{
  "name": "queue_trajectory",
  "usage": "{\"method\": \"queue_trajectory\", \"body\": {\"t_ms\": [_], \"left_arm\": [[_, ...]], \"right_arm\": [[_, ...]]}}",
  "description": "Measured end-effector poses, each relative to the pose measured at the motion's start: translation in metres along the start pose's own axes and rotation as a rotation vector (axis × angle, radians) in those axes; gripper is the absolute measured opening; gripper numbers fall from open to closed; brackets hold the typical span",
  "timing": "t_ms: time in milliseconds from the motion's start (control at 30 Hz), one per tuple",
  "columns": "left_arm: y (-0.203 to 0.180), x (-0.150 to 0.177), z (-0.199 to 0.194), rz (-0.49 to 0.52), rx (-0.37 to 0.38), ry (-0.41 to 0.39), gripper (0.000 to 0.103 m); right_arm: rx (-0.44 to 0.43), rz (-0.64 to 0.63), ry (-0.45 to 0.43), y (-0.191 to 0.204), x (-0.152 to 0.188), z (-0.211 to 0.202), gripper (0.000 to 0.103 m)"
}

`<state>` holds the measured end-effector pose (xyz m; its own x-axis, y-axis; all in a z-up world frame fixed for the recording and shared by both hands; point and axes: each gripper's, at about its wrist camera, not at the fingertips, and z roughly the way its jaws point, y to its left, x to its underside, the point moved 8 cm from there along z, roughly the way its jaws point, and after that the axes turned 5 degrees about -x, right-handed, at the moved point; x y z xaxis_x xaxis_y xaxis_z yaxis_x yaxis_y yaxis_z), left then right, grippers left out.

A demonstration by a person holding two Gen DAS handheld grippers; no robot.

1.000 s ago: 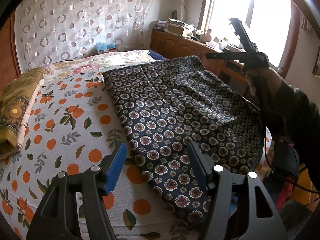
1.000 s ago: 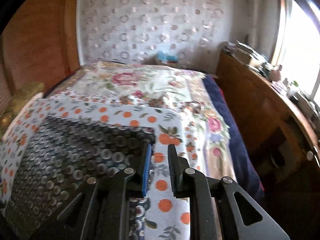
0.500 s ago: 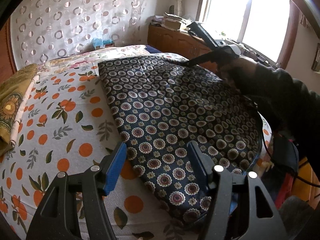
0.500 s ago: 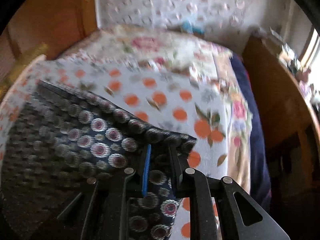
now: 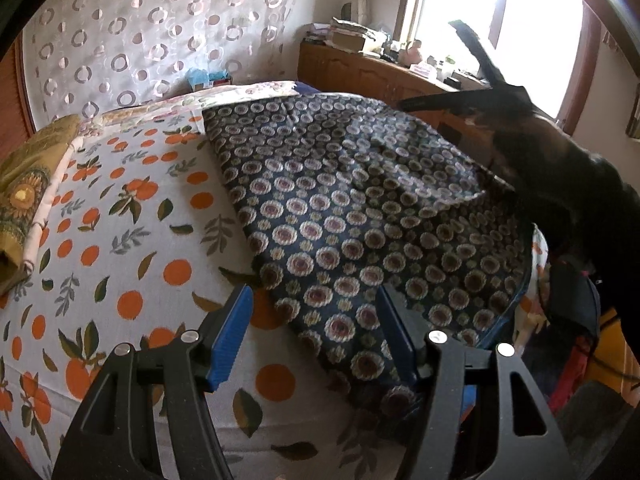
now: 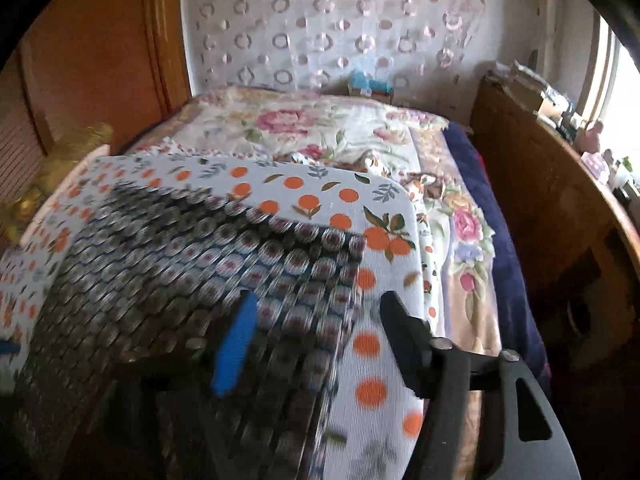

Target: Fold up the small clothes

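A: What lies at the left edge of the bed [image 5: 132, 240]?

B: A folded yellow cloth [image 5: 24, 184]. It is well apart from the dark patterned garment [image 5: 360, 208], which covers the right half of the orange-dotted sheet and reaches the near right corner.

A: And the left tool [image 5: 316, 340]?

B: It hovers over the near hem of the garment, spread wide, and pinches nothing.

A: The right tool [image 6: 316, 340]?

B: It is also spread, over the far right corner of the garment, and does not hold it.

A: What can go wrong?

B: I think the tools may close on the sheet together with the hem, because the fabric lies flat and thin. Also, the near edge hangs over the bed side, so the garment may slide down.
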<state>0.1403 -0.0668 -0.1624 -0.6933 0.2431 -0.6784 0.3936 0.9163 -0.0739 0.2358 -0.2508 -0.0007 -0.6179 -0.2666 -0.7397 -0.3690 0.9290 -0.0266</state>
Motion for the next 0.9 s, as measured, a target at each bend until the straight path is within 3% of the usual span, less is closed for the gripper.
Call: {"method": "queue_trajectory", "body": {"t_ms": [200,400,633,900], "left_arm": [[0.005,0.01,0.002,-0.016,-0.004,0.021,0.064],[0.006,0.018,-0.002,-0.014,-0.007,0.03,0.065],[0.009,0.026,-0.01,-0.012,-0.008,0.043,0.065],[0.004,0.035,-0.023,-0.024,0.055,0.04,0.064]], "right_arm": [[-0.05,0.027,-0.019,0.021,0.062,-0.052,0.067],[-0.06,0.007,-0.013,0.041,0.105,-0.076,0.067],[-0.101,-0.035,0.016,0.077,0.132,-0.083,0.067],[-0.146,-0.075,0.053,0.105,0.149,-0.094,0.067]]}}
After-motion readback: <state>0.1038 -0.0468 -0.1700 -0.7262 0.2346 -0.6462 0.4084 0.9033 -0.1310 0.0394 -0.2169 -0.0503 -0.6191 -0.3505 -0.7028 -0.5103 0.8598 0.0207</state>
